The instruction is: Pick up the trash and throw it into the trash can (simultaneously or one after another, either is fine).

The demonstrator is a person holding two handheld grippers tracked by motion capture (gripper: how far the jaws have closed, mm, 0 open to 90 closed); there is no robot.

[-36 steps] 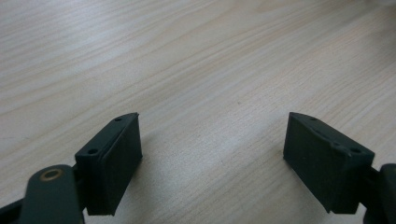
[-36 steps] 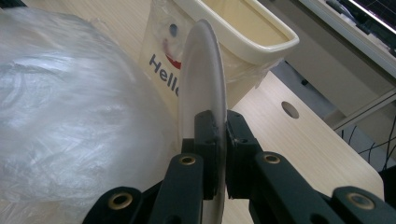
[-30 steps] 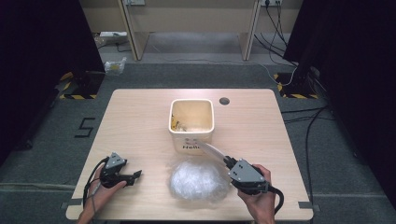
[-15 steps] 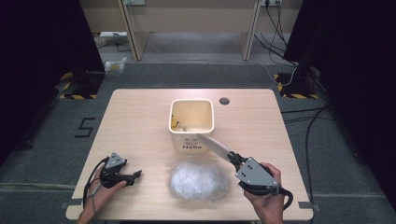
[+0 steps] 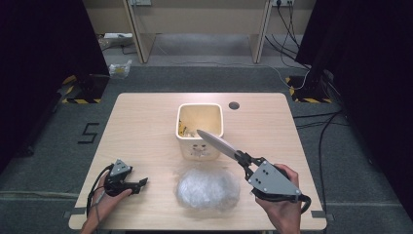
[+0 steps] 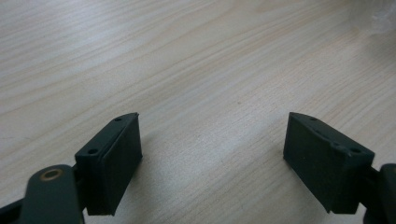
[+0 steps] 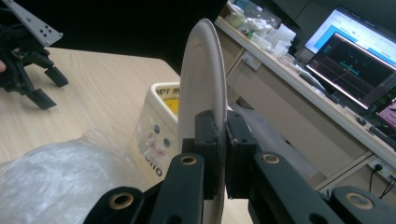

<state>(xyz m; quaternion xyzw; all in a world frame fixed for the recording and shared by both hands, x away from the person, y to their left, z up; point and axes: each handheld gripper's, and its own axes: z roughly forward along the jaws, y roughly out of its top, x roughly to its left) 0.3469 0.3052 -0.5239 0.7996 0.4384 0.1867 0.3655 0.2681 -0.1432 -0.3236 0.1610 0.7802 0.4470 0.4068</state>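
A white plate [image 7: 201, 93] is being clamped edge-on by the right gripper [image 7: 219, 154], monitors being revealed behind; the left gripper [image 6: 212, 158] is being held wide, nothing between.

Table [image 5: 146, 126]: pale wood with fine lengthwise grain, one small dark round spot near its far edge. Bin [image 5: 199, 130]: cream outside and inside, dark printed marks on the front face, yellow contents within. Plate [image 5: 218, 144]: plain off-white, greyish along the shaded side. Plastic bag [image 5: 208, 188]: clear, whitish where crumpled. Left gripper [image 6: 212, 158]: black jaws, grey top plate. Right gripper [image 7: 219, 154]: black jaws, brass-coloured rivets, grey top plate. Floor [image 5: 58, 146]: dark grey, yellow-and-black striped markings.
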